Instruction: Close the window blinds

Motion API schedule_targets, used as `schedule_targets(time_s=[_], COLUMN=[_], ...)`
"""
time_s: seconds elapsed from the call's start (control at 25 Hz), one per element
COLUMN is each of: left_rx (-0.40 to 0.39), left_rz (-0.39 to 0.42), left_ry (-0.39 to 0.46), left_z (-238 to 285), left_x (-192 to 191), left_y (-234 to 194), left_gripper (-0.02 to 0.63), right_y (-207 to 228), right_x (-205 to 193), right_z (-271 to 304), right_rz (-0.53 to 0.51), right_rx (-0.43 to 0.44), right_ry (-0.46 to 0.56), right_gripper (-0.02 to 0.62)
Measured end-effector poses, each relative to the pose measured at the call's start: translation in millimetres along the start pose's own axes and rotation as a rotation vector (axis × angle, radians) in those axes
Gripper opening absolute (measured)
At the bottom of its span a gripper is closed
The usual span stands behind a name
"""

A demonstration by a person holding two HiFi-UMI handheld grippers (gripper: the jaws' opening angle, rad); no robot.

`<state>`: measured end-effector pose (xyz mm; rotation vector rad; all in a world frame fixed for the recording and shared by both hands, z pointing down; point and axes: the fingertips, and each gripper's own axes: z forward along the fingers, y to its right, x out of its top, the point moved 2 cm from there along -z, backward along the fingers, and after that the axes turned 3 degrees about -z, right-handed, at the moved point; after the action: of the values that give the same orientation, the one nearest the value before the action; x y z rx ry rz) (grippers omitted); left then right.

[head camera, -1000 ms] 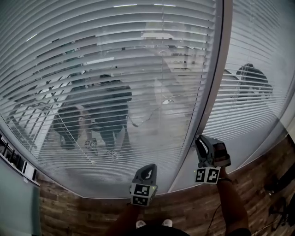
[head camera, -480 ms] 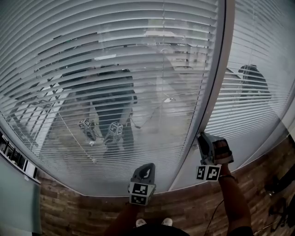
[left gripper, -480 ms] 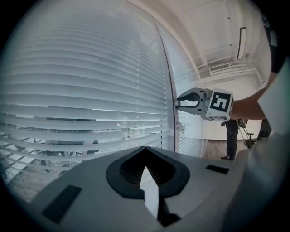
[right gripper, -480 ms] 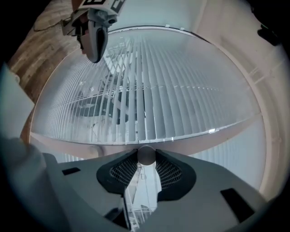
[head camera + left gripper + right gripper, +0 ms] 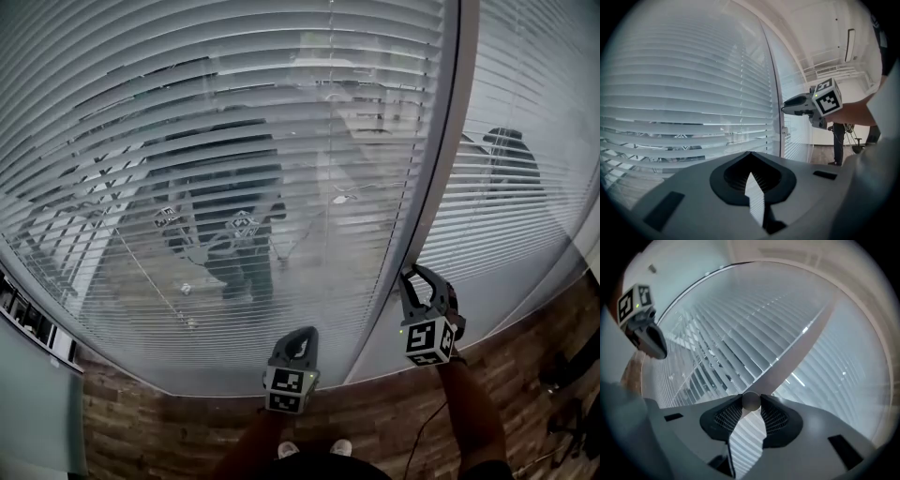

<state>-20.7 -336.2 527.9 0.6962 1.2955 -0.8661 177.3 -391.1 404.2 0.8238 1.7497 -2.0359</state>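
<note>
Right gripper (image 5: 419, 278) has its jaws closed on a small round knob (image 5: 751, 401), pads pressing it from both sides. The knob sits dead ahead of the gripper at twelve o'clock, low on the frame post (image 5: 441, 169) that splits the window. Its axis seems to run straight out of the post along the gripper's own line, so to my eye the coming move is a roll of the wrist, not a push or a pull.

Left gripper (image 5: 298, 337) hangs lower and out toward eight o'clock of the right one. Its jaws are together with nothing between them, and it stands short of the blinds (image 5: 234, 141). The right hand is plainly the nearer one, already on the control.

Slats are thin, pale, slightly cupped strips, smooth and faintly glossy, with their long axis running from nine to three across the glass. Down low they stand tilted enough that dark gaps show between them, so they are not yet closed. The post is a plain matt bar rising toward one o'clock, and the knob is a dull grey ball — smooth, and likely to slip under a light grip. Below lies a wood-plank floor (image 5: 375, 422).
</note>
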Motion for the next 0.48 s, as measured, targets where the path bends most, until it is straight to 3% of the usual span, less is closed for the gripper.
schedule_targets(time_s=[0.48], left_rx=[-0.02], left_rz=[0.002], left_ry=[0.003], left_z=[3.6], left_x=[2.8], left_y=[8.9], left_gripper=[-0.008], right_y=[6.4], right_x=[-12.6], right_z=[2.8], right_rz=[0.693], right_rx=[0.019], right_ry=[0.012], right_gripper=[0.127])
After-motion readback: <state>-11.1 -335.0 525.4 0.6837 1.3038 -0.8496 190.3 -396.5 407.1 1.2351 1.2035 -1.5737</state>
